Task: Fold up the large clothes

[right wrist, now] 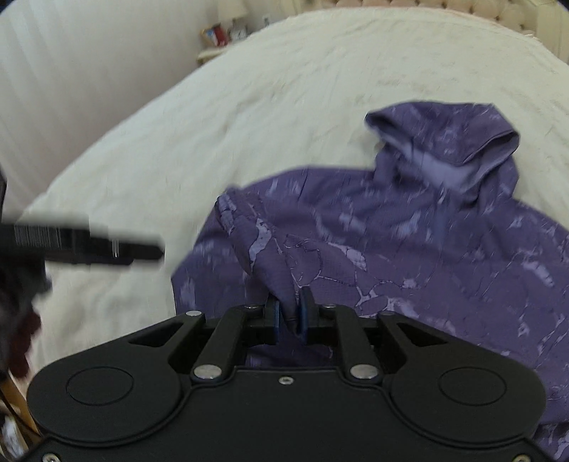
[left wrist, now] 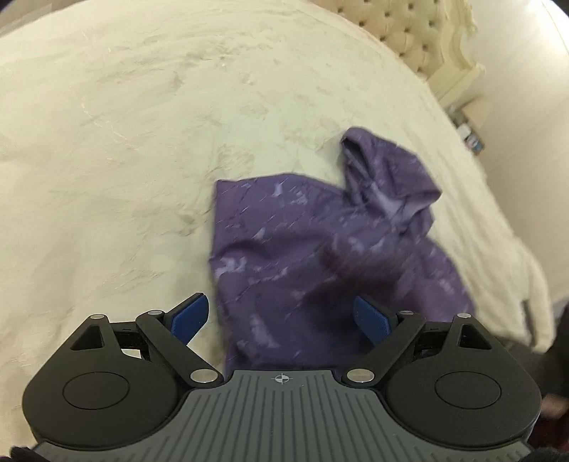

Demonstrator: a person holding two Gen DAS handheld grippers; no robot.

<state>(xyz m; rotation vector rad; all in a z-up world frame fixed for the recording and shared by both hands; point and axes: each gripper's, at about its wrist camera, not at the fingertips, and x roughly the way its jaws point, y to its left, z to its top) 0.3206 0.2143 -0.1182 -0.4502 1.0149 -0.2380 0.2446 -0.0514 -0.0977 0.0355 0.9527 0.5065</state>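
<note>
Purple marbled hooded top [right wrist: 409, 248] on cream bedspread [right wrist: 249, 124]: my right claw [right wrist: 288, 312] pinches a fold, left claw [left wrist: 281, 316] gapes empty; thin fabric may slip.

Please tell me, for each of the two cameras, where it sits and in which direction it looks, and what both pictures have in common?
Left wrist: sits on the left hand-held gripper, looking forward and down along its open fingers at the purple hoodie on the cream bedspread; tufted headboard beyond.
Right wrist: sits on the right hand-held gripper, shut on a fold of the hoodie; a blurred dark object enters from the left, likely the other gripper.
Shared: hoodie, its hood, bedspread.
</note>
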